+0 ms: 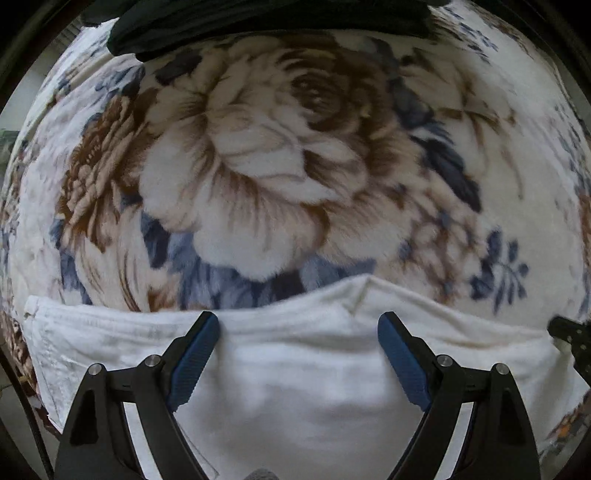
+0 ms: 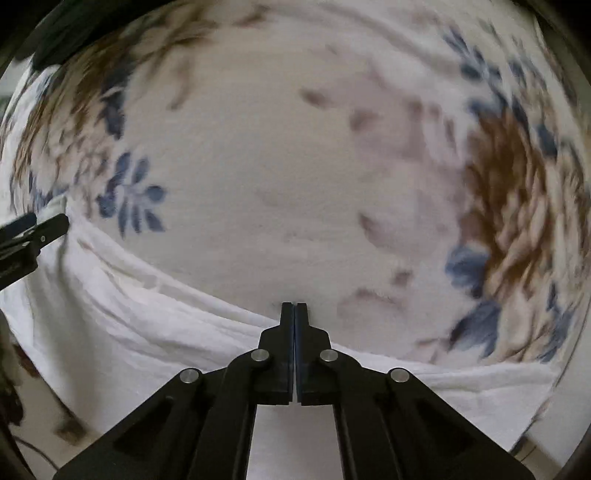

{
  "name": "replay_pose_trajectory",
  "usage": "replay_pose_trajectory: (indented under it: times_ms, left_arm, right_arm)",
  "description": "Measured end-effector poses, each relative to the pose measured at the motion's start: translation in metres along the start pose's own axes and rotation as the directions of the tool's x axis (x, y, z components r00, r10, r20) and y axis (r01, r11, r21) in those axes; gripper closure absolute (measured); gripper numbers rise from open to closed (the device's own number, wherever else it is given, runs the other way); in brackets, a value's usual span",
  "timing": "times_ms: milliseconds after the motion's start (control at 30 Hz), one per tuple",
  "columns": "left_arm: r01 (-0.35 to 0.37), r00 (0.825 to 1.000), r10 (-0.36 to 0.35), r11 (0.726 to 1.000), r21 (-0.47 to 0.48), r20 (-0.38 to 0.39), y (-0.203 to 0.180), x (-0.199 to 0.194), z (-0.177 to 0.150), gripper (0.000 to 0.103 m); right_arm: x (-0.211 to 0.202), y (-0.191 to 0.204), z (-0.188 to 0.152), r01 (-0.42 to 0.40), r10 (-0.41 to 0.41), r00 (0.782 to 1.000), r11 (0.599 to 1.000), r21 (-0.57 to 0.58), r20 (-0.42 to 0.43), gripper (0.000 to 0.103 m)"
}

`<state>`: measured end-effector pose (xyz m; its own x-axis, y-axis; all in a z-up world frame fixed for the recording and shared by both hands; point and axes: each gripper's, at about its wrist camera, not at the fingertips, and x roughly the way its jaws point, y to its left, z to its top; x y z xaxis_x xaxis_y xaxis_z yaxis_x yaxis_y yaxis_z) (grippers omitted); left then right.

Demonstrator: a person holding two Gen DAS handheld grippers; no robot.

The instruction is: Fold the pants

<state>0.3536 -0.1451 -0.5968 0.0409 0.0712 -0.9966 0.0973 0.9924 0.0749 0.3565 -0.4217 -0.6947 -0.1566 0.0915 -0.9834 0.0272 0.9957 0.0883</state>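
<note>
White pants [image 1: 295, 369] lay crosswise under both grippers; left gripper [image 1: 299, 321] fingers stood open over them, right gripper [image 2: 294, 308] fingers were closed, empty, at their edge.

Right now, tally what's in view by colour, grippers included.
White: 1, the pants
Floral white, brown and blue: 1, the blanket
Dark: 1, the dark cloth at the far edge
Black: 2, the left gripper and the right gripper
Total: 5

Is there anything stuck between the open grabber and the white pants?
No. The left gripper hangs open right over the white pants, with only bare cloth between its fingers. The black garment lies far off on the floral blanket.
</note>
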Motion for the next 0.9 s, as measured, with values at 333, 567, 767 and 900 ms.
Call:
replay_pose_trajectory:
  times_ms: [333, 567, 767, 900]
  left_arm:
    - [0.132, 0.989, -0.129, 0.991, -0.032, 0.07, -0.013, -0.071, 0.007, 0.015]
    - [0.157, 0.988, -0.156, 0.985, 0.074, -0.014, -0.07, -0.064, -0.076, 0.015]
    - [0.123, 0.989, -0.112, 0.986, 0.112, -0.101, -0.128, -0.033, -0.108, 0.015]
    - [0.097, 0.987, -0.081, 0.989, 0.115, -0.139, -0.143, -0.017, -0.112, 0.015]
  right_arm:
    - [-0.086, -0.153, -0.152, -0.333, 0.165, 0.926, 0.781, 0.528, 0.34, 0.022]
    - [-0.041, -0.226, -0.306, -0.39, 0.042, 0.915, 0.351, 0.851, 0.401, 0.043]
    - [0.02, -0.24, -0.316, -0.401, 0.105, 0.915, 0.321, 0.858, 0.389, 0.068]
    - [0.032, -0.24, -0.315, -0.407, 0.09, 0.912, 0.326, 0.853, 0.401, 0.099]
